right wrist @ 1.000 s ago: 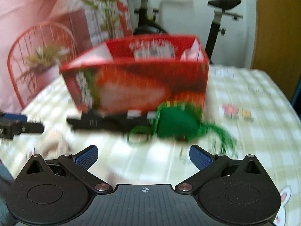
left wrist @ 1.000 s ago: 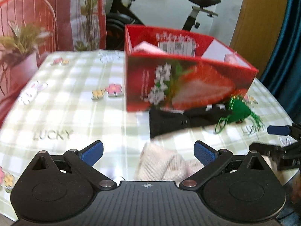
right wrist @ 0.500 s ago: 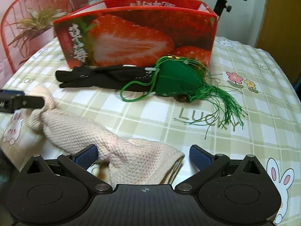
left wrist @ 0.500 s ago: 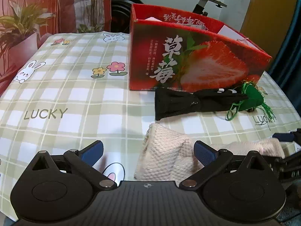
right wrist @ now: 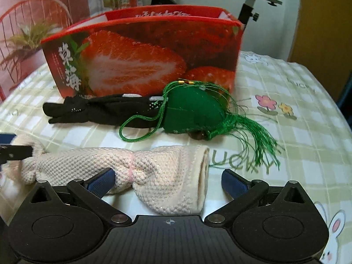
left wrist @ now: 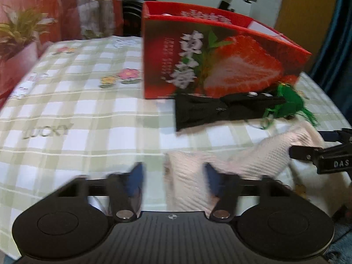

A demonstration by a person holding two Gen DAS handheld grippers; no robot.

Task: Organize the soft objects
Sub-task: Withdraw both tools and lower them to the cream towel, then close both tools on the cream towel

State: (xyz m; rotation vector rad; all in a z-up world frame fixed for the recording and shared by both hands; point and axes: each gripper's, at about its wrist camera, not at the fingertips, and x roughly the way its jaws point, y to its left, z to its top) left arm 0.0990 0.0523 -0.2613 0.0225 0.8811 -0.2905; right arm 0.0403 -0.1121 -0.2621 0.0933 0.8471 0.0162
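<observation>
A cream knit cloth (left wrist: 187, 176) (right wrist: 167, 169), pinched at its middle like a bow, lies on the checked tablecloth. My left gripper (left wrist: 173, 180) is closing around its left end. The right pad touches the knit, and a gap remains at the left pad. My right gripper (right wrist: 167, 179) stands open with the cloth's other end between its fingers. Behind the cloth lie a black cloth (left wrist: 209, 112) (right wrist: 99, 110) and a green tasselled sachet (left wrist: 288, 105) (right wrist: 193, 112). Both rest against a red strawberry box (left wrist: 220, 61) (right wrist: 140, 61).
The round table's checked cloth (left wrist: 77, 110) stretches left of the box. A potted plant (left wrist: 19, 35) and a red wire chair (right wrist: 33, 11) stand at the left. An exercise bike (right wrist: 253, 0) stands behind the table. The right gripper's fingers (left wrist: 303, 153) reach in from the right.
Both grippers have sunk toward the cream cloth. The left jaws have narrowed from wide open to close around the cloth's left end. The right jaws stay wide.
</observation>
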